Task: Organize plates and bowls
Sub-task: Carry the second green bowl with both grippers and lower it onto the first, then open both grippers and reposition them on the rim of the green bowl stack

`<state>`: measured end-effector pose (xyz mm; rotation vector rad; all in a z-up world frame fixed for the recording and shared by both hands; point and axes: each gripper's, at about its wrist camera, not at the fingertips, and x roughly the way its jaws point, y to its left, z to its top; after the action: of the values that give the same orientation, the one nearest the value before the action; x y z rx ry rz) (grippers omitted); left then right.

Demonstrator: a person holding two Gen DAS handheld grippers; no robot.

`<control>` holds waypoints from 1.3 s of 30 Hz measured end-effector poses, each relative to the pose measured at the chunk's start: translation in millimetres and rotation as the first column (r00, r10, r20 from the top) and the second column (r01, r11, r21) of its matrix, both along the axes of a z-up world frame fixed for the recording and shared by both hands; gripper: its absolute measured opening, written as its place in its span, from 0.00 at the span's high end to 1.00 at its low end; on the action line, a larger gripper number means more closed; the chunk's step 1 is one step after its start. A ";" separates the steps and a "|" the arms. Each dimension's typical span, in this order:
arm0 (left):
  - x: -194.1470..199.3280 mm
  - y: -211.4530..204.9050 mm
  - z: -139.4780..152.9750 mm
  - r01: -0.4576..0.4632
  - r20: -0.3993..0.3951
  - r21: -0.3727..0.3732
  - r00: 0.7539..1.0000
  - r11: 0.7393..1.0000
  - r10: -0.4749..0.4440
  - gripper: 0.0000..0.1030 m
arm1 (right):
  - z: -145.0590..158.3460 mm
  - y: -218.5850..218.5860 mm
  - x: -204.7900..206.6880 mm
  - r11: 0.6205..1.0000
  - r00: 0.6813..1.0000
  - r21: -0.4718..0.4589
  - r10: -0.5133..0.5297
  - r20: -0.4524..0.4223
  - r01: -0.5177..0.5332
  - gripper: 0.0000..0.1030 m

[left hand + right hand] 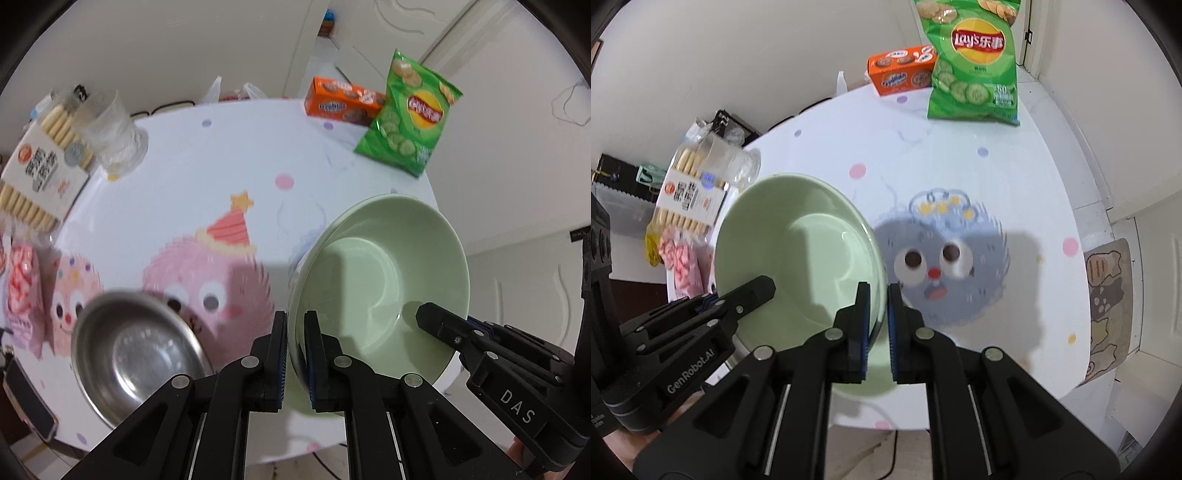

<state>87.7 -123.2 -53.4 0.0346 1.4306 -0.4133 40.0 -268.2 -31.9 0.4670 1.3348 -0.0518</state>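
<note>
A pale green bowl point(380, 280) is held off the round table, tilted, by both grippers. My left gripper point(295, 321) is shut on its left rim. My right gripper point(875, 291) is shut on its right rim; the bowl point(798, 254) fills the left half of the right wrist view. Each gripper shows in the other's view, its fingers point(443, 325) reaching over the bowl's far rim. A steel bowl point(133, 350) sits on the table point(207, 177) below and left of the green bowl, near the front edge.
A green chip bag point(410, 110) and an orange biscuit box point(343, 99) stand at the table's far side. A biscuit pack point(44, 166), a clear plastic cup point(110, 129) and a pink candy bag point(22, 291) lie at the left edge.
</note>
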 end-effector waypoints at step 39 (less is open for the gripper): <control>-33.2 2.0 -52.1 -0.024 -0.110 0.042 0.994 0.999 0.029 0.92 | -46.5 16.0 -35.8 0.998 0.987 -0.048 0.030 -0.158 -0.038 0.90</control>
<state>54.5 -121.2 -105.5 0.0257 1.5471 -0.3688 4.2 -252.2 -78.4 0.4037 1.4921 -0.0954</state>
